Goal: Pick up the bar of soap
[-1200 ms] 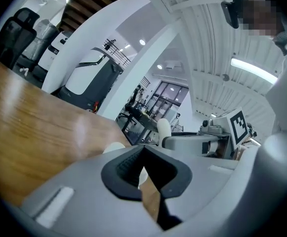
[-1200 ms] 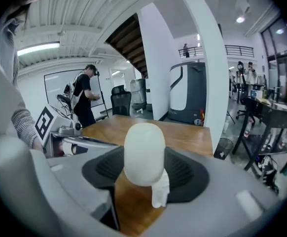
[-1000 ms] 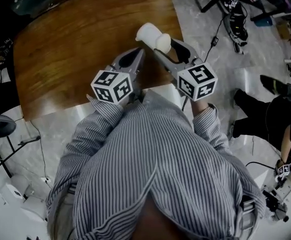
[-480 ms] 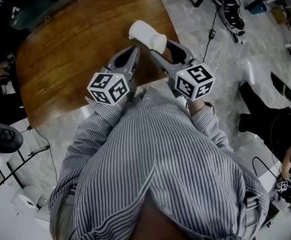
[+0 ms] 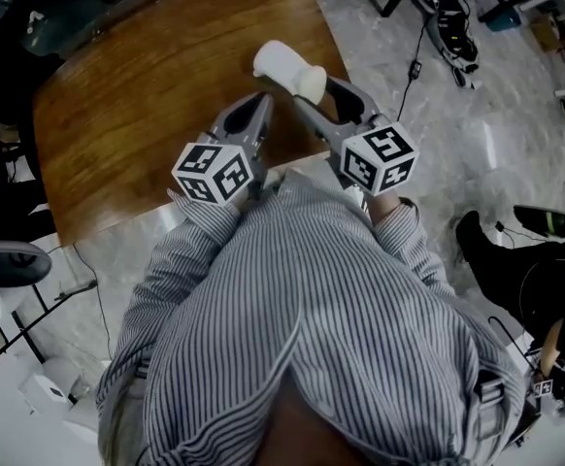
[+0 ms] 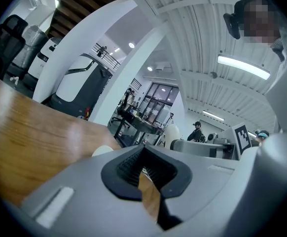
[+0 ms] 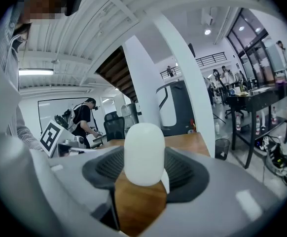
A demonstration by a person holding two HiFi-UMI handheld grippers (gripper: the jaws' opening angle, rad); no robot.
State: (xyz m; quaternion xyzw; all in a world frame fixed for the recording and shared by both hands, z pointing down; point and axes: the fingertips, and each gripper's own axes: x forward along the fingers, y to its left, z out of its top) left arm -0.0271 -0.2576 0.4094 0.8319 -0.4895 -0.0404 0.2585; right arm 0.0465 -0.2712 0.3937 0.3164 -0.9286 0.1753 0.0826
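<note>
The bar of soap [image 5: 289,69] is white and rounded, and it is held up over the brown wooden table [image 5: 137,95] near its right edge. My right gripper [image 5: 307,87] is shut on it. In the right gripper view the soap [image 7: 144,153] stands upright between the black pads [image 7: 184,171], with the table top behind it. My left gripper [image 5: 254,113] hovers just left of the right one, above the table. Its jaws are shut with nothing between them in the left gripper view [image 6: 143,168].
The table's front edge [image 5: 166,212] runs just ahead of the person's striped shirt. To the right of the table is marble floor [image 5: 438,124] with cables and stand legs. Desks, chairs and people show far off in both gripper views.
Both grippers stay almost where they were, the soap still held in the right one. The head view has shifted a little, so the floor at the right looks different.
</note>
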